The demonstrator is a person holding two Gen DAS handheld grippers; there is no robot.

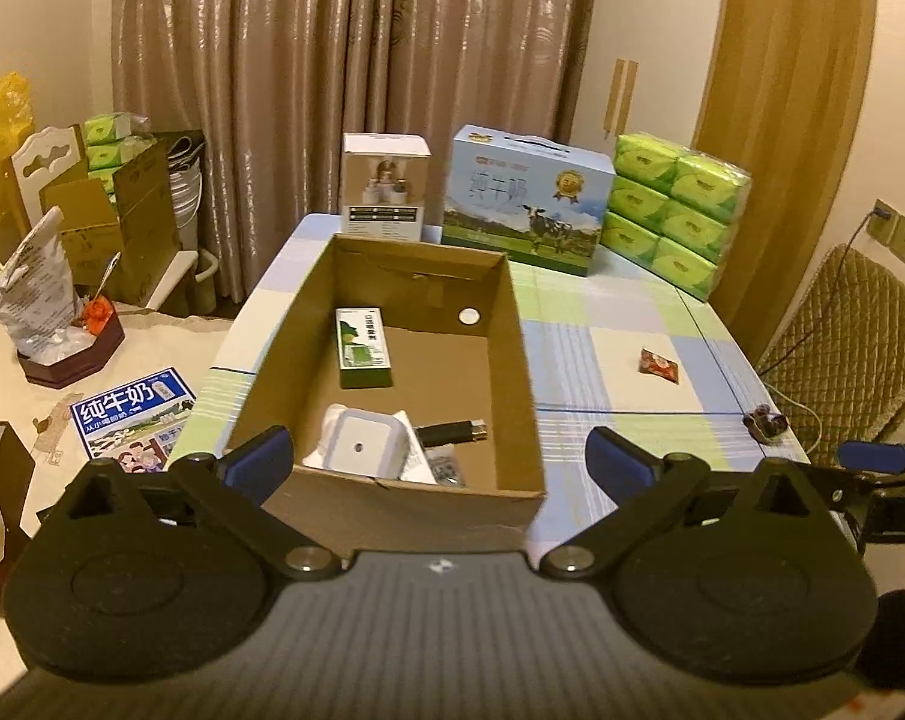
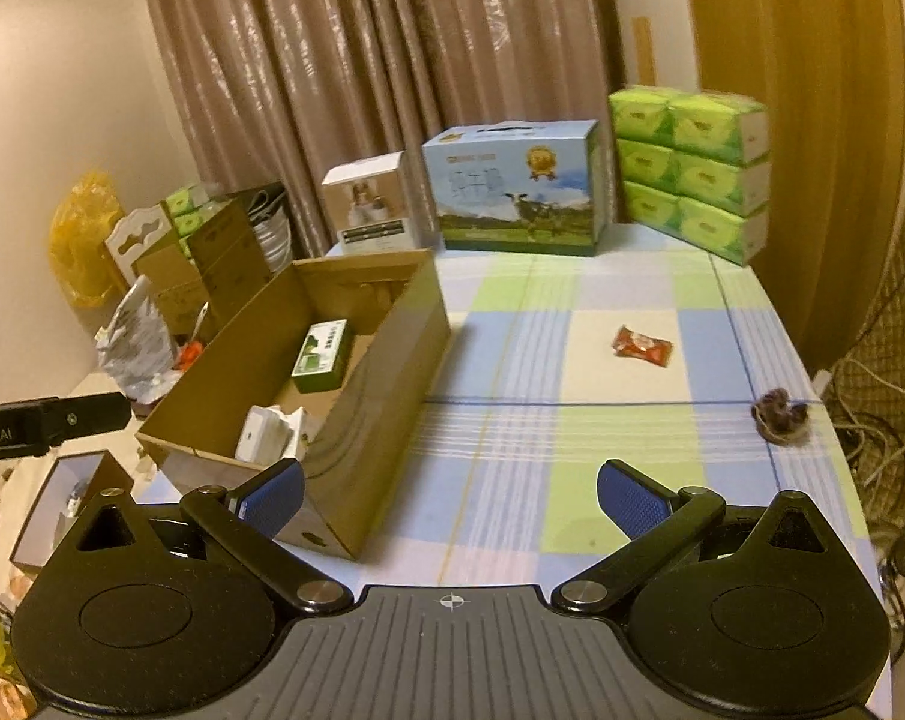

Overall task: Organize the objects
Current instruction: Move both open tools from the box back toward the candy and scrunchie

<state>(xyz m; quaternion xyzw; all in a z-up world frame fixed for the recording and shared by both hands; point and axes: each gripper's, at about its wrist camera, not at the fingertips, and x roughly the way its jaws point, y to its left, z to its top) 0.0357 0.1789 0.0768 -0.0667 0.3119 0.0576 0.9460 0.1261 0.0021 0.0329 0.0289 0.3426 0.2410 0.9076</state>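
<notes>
Jaws on both grippers are spread wide, holding nothing. Right gripper (image 2: 449,498) hovers over the checked tabletop (image 2: 512,516), so it's nearer the loose stuff: dark hair tie (image 2: 779,417) ahead-right, red snack packet (image 2: 643,346) further up, long axis roughly crosswise. Left gripper (image 1: 440,459) faces the cardboard box (image 1: 512,372). Curtains (image 2: 362,90) behind.

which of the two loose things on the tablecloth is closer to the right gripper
The dark crumpled lump, near the table's right edge. The red snack packet lies farther up the cloth.
</notes>
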